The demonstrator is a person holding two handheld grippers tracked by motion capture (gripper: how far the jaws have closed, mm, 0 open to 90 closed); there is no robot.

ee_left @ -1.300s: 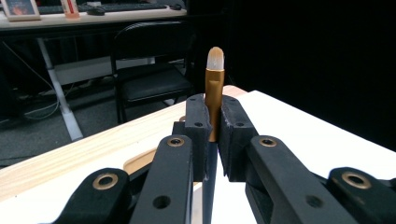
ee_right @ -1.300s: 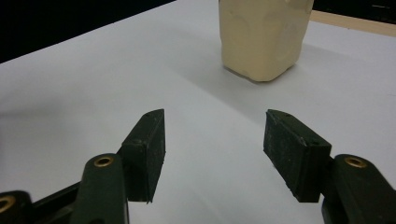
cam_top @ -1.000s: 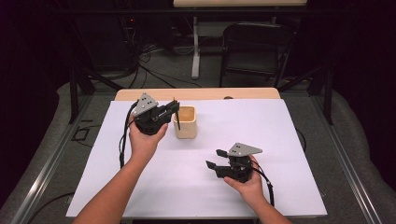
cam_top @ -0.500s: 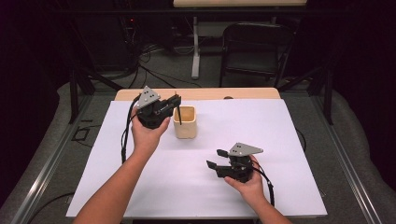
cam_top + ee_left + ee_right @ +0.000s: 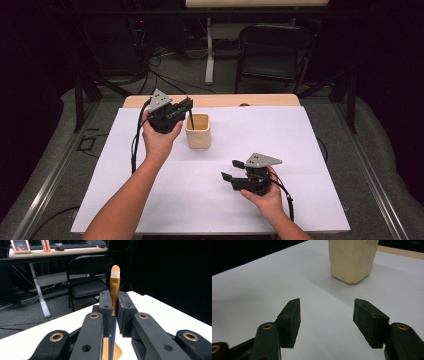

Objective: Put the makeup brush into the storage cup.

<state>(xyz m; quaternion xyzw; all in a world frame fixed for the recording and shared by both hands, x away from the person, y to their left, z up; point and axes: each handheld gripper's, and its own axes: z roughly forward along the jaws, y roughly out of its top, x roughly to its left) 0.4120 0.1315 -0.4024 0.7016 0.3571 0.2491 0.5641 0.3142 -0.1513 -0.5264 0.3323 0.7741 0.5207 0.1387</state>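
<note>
Over toward the far-left part of the white tabletop (image 5: 300, 150), the left hand-held gripper (image 5: 186, 106) is clamped tight on a slim brush (image 5: 114, 290). In the left gripper view the gold ferrule and its pale rounded tip poke out above the black pads, while the dark handle drops away below them. The brush stands nearly upright, long axis vertical with a slight lean, tip skyward, handle end aimed down into the mouth of the cream cup (image 5: 198, 131). That cup sits just right of the gripper, near the far edge, left of centre.

Risks, as I judge them: the handle hangs close to the cup's near rim, so a small sideways drift could clip the wall and tip or shove this light cup. Letting go too high could make the brush bounce out or topple the cup. The grip sits on a narrow, smooth stem, so it might also swivel between the pads.

On to the right, well apart from the cup and nearer the front edge, the right hand-held gripper (image 5: 229, 170) rests low with jaws spread and nothing between them, pointing leftward across the bare sheet.
</note>
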